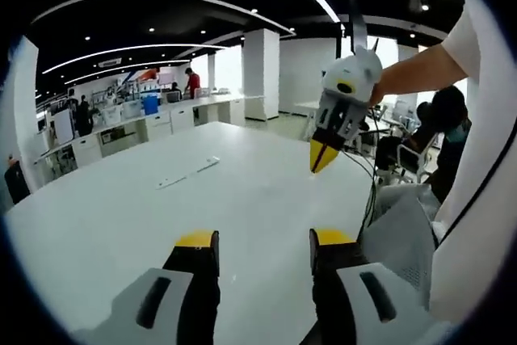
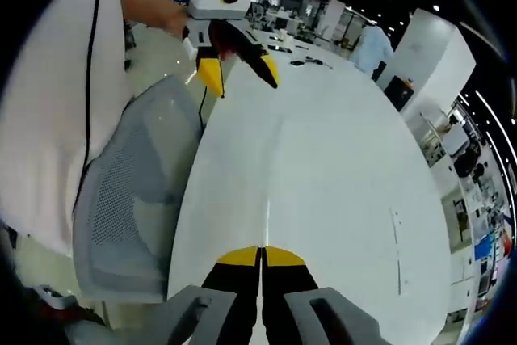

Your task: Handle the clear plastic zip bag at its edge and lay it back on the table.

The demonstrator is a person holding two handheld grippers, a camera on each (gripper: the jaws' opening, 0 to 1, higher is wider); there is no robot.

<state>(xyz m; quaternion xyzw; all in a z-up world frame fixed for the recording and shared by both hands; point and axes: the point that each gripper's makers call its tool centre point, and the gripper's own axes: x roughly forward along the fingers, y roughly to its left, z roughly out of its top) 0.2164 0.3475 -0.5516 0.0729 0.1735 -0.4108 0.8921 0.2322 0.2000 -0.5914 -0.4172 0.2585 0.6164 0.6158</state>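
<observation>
Both grippers are hovering over the white table (image 1: 121,216): left gripper (image 1: 264,241) spread apart, right gripper (image 2: 261,258) pinched together on nothing visible. No zip bag is discernible, except perhaps flat strips at ten o'clock (image 1: 187,173). Judging so, handling isn't yet beginning; locating an edge comes next.

A large open-plan office or lab workspace, seen from a long white table (image 1: 121,208) at its centre. Curved strips of ceiling lights (image 1: 137,48) and small spotlights run across a dark ceiling above thick white columns (image 1: 262,74). Along the far wall, white counters with cabinets (image 1: 161,123) carry boxes and equipment, among them a blue bin (image 1: 151,104), and several people (image 1: 192,82) stand working there. A grey mesh office chair (image 2: 137,199) is pulled up at the table's edge. In the right gripper view, further desks (image 2: 283,42) with scattered items stretch away under more strip lights, with another person (image 2: 371,46) standing beside a column.
</observation>
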